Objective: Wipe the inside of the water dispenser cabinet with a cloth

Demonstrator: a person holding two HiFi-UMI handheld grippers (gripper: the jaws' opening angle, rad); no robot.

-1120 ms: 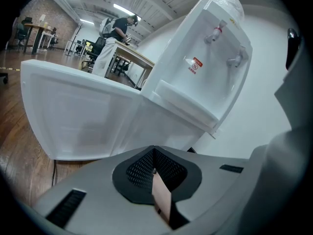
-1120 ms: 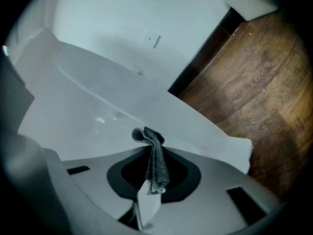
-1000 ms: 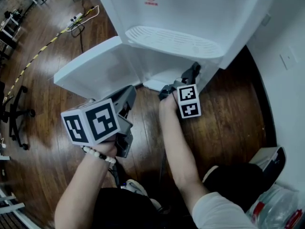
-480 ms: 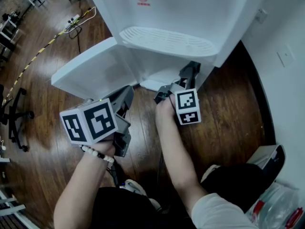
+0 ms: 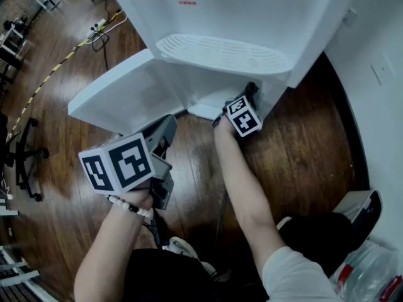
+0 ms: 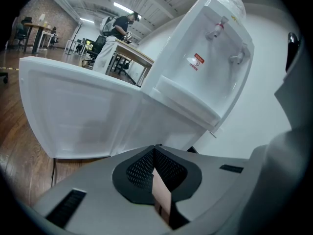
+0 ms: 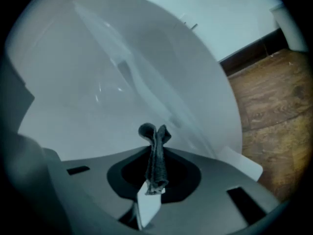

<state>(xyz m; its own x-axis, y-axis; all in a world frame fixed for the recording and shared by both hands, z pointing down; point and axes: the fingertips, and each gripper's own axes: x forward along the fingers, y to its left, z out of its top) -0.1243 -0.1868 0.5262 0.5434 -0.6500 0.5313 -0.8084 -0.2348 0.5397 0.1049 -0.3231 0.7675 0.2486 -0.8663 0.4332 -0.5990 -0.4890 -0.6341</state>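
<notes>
A white water dispenser [image 5: 264, 17] stands on the wooden floor with its lower cabinet door [image 5: 123, 93] swung open to the left. My right gripper [image 5: 250, 92] reaches into the cabinet opening under the drip tray [image 5: 223, 52], shut on a dark grey cloth [image 7: 156, 153] that sticks up from its jaws against the white inner wall [image 7: 98, 72]. My left gripper [image 5: 165, 131] hangs back over the floor in front of the open door, shut with nothing in it. In the left gripper view the dispenser [image 6: 215, 48] and its door [image 6: 73, 116] fill the frame.
An office chair [image 5: 22, 150] stands at the far left, and a yellow-black cable [image 5: 60, 58] runs across the floor behind the door. A white wall [image 5: 378, 61] closes the right side. A dark bag [image 5: 356, 209] lies at the lower right. A person stands at desks [image 6: 117, 31] far off.
My right gripper has pushed forward and up into the cabinet opening, its marker cube turning. The left gripper has stayed about where it was.
</notes>
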